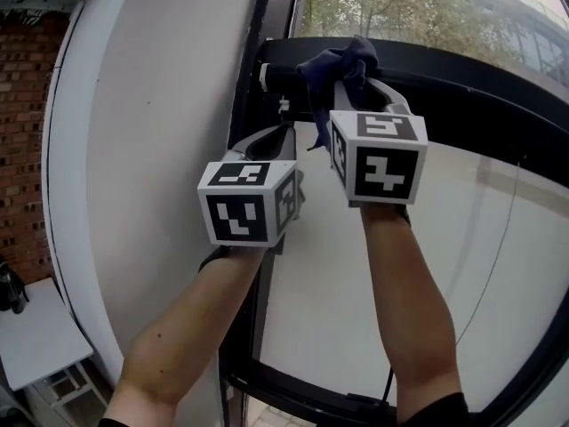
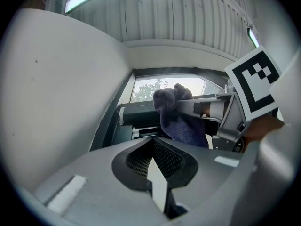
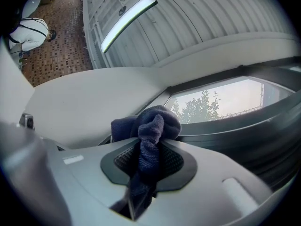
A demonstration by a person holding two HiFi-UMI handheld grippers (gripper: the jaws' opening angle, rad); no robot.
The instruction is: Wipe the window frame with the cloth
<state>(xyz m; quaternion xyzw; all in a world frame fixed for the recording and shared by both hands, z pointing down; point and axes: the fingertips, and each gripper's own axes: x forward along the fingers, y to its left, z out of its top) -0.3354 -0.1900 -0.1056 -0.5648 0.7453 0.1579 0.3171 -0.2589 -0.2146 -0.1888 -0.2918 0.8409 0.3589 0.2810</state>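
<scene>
A dark blue cloth point(image 1: 342, 68) is bunched in my right gripper point(image 1: 358, 71), which is shut on it and holds it up against the black window frame point(image 1: 444, 65) near its upper left corner. In the right gripper view the cloth point(image 3: 148, 135) bulges out from between the jaws. My left gripper point(image 1: 283, 133) is just below and left of it, beside the frame's vertical bar point(image 1: 244, 96); its jaws are shut with nothing between them. In the left gripper view, the cloth point(image 2: 176, 114) and the right gripper's body point(image 2: 221, 114) show ahead.
A white curved wall point(image 1: 160, 132) lies left of the frame. Glass point(image 1: 444, 238) fills the frame, with trees outside. A white table point(image 1: 40, 336) stands low at the left by a brick wall point(image 1: 22, 132). A thin cable point(image 1: 498, 256) hangs across the pane.
</scene>
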